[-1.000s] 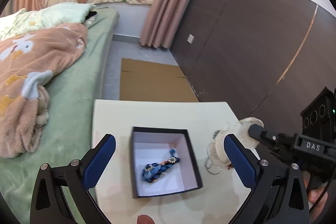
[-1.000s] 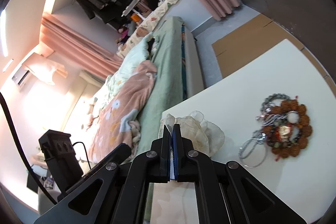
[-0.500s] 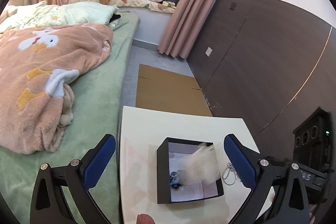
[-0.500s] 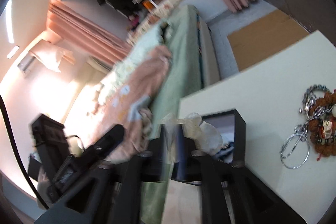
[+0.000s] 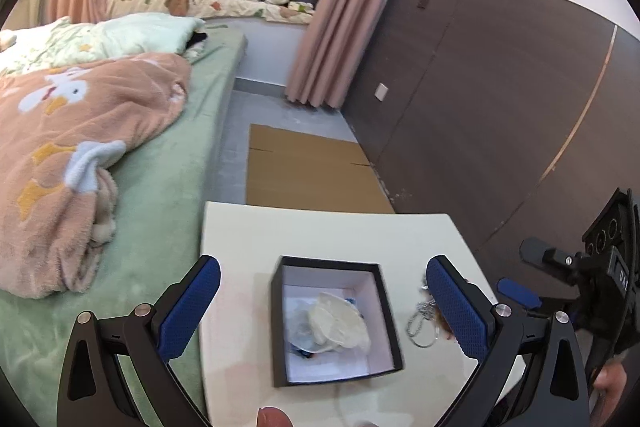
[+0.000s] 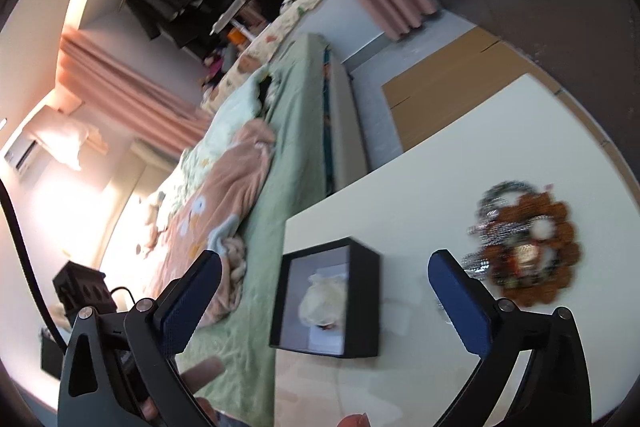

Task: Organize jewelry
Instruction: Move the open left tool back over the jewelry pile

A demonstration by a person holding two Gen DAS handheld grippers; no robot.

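While right gripper [image 6: 324,301] jaws are opening, nothing sits between them.
Pouch [image 6: 323,301] lies in box [image 6: 362,307]; bracelet pile [image 6: 524,251] lies right, nearest it. Left gripper [image 5: 320,307] spread, empty.

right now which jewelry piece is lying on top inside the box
The cream fabric flower, inside the black box. It covers a blue piece; the brown bead wreath and chains lie outside.

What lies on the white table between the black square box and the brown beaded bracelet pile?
Only bare white table separates the black square box from the brown beaded bracelet pile, clearest in the right wrist view.
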